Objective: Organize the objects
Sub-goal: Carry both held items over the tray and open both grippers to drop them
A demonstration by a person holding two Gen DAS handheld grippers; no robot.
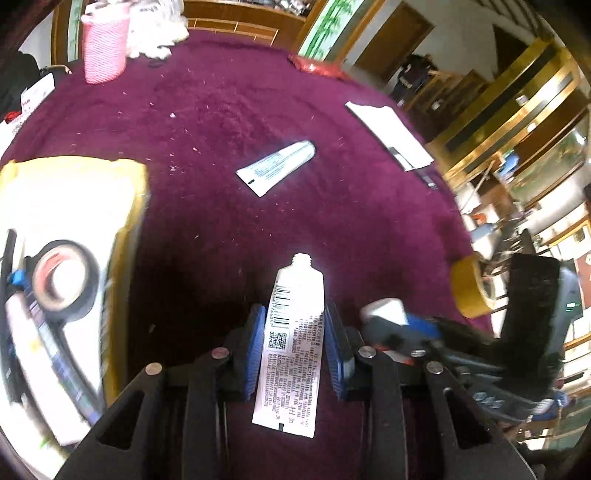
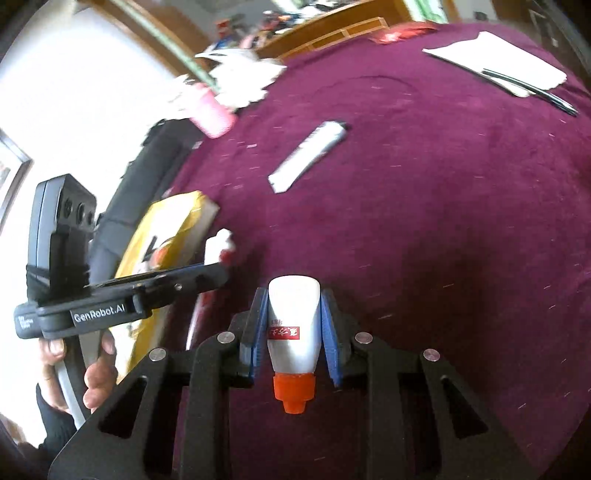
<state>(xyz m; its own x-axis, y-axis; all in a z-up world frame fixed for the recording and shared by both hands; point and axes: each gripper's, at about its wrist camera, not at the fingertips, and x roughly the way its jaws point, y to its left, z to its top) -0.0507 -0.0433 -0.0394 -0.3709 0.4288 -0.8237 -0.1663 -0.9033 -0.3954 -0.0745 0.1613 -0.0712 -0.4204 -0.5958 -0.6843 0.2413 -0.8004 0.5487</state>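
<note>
My left gripper (image 1: 294, 325) is shut on a white tube with a barcode (image 1: 291, 343), its uncapped neck pointing away from me, above the purple tablecloth (image 1: 221, 110). My right gripper (image 2: 293, 314) is shut on a white glue bottle (image 2: 293, 325) whose orange cap points toward the camera. A second white tube (image 1: 277, 166) (image 2: 308, 155) lies loose on the cloth farther off. At the left stands a yellow box (image 1: 74, 221) (image 2: 166, 236) holding a roll of black tape (image 1: 64, 280) and pens.
A pink cup (image 1: 104, 44) and crumpled white tissue (image 1: 157, 29) sit at the far edge. White paper with a pen (image 1: 391, 134) (image 2: 498, 62) lies far right. A yellow tape roll (image 1: 471, 288) rests near the right edge. A hand (image 2: 96, 373) holds the left gripper.
</note>
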